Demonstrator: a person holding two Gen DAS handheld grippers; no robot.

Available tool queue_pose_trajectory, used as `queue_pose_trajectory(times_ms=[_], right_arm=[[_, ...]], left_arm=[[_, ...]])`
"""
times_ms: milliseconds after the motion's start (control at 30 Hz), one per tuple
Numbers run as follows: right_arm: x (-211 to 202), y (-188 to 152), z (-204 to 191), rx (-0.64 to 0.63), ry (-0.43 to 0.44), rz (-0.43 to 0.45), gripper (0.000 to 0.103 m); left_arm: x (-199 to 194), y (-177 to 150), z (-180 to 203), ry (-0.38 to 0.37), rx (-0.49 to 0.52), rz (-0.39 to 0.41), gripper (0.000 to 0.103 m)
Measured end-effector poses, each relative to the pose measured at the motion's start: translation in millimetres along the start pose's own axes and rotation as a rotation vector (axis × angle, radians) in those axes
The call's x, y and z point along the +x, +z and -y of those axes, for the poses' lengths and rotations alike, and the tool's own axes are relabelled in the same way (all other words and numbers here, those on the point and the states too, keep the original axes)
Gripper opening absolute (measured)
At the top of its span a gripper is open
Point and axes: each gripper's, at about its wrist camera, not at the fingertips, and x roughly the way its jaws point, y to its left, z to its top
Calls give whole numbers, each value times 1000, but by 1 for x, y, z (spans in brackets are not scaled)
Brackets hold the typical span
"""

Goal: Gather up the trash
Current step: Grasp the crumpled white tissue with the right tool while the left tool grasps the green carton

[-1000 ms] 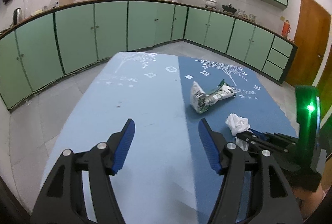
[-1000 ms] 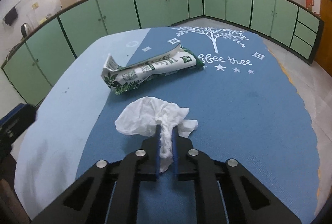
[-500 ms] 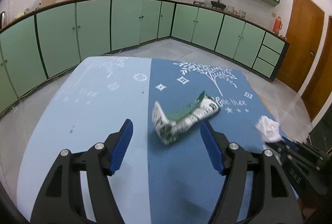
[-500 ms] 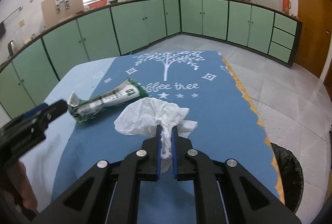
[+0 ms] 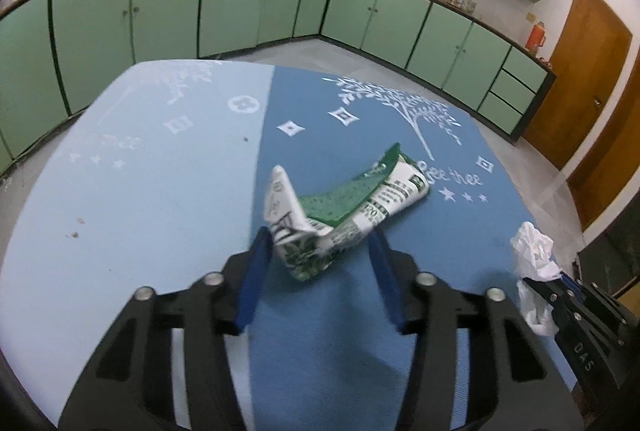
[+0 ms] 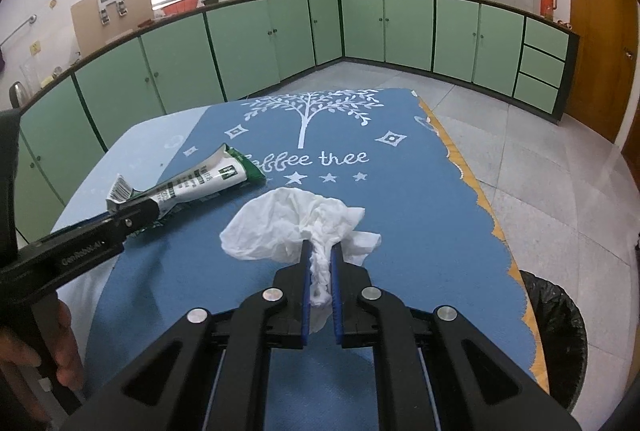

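A crumpled green-and-white wrapper [image 5: 340,215] lies on the blue tablecloth [image 5: 160,191]. My left gripper [image 5: 318,241] is open, its blue fingers on either side of the wrapper's near end. It also shows in the right wrist view [image 6: 136,211] at the wrapper [image 6: 192,187]. My right gripper [image 6: 320,251] is shut on a crumpled white tissue [image 6: 296,223] and holds it above the cloth; it shows in the left wrist view [image 5: 560,277] with the tissue [image 5: 532,251].
A black-lined trash bin [image 6: 556,331] stands on the floor by the table's right edge. Green kitchen cabinets [image 6: 360,31] run around the room. A wooden door [image 5: 580,71] is at the right.
My left gripper has moved forward and down onto the wrapper, fingers now straddling it. My right gripper has lifted and swung the tissue toward the table's right side, bringing the bin into view.
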Motion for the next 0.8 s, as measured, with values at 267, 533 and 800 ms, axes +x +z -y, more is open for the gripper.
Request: queue_pose_trajectory(times_ms=[267, 533, 800], right_arm=[[-7, 0, 9, 12, -22, 11, 9], [-12, -1, 26, 29, -47, 16, 9], [-9, -2, 31, 42, -44, 12, 9]], left_arm=[[-11, -19, 35, -129, 58, -29, 32], [-15, -24, 40, -61, 84, 9, 67], [7, -8, 41, -72, 67, -13, 76]])
